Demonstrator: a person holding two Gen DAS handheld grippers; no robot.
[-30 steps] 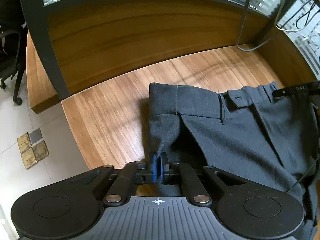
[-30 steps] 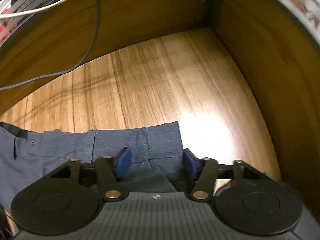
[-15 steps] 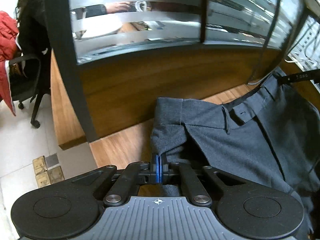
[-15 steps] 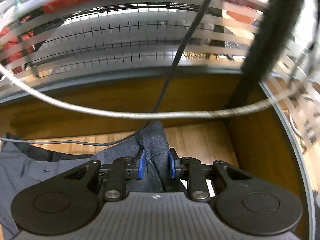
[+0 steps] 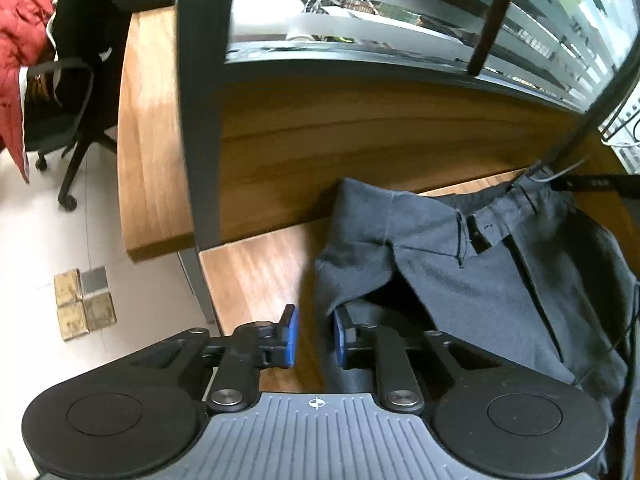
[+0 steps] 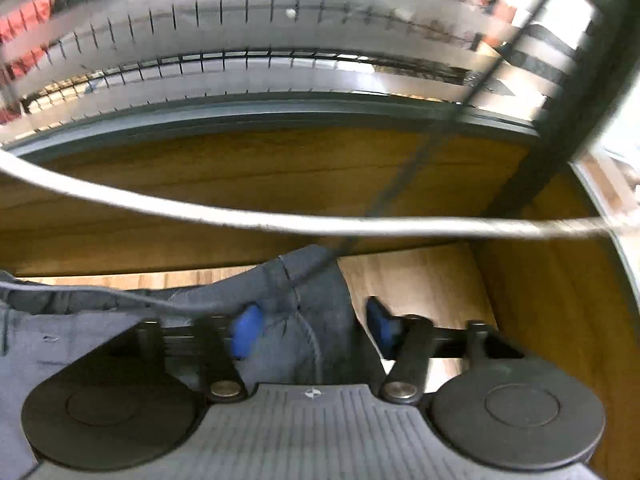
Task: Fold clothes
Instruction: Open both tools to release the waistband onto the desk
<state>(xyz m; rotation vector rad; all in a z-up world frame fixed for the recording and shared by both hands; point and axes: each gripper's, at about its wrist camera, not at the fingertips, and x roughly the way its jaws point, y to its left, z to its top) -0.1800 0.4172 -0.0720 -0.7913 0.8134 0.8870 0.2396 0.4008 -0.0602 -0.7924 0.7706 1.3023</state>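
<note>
Item: grey trousers [image 5: 480,280], waistband end heaped on the table [image 5: 256,280], fold unfinished; left gripper [image 5: 314,336] fingers parting slightly, cloth beside them unpinched; right gripper [image 6: 312,326] fingers opening wide, fabric loose between.

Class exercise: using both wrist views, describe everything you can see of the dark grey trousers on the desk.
The trousers are dark grey woven cloth with a waistband, a belt loop and a buttonhole tab. They lie rumpled on the wooden desk, waistband towards the back panel. The left gripper is opening at one waist corner, the cloth edge beside its right pad. The right gripper is opening around the other corner, which stands bunched between the pads. A cable crosses above.
</note>
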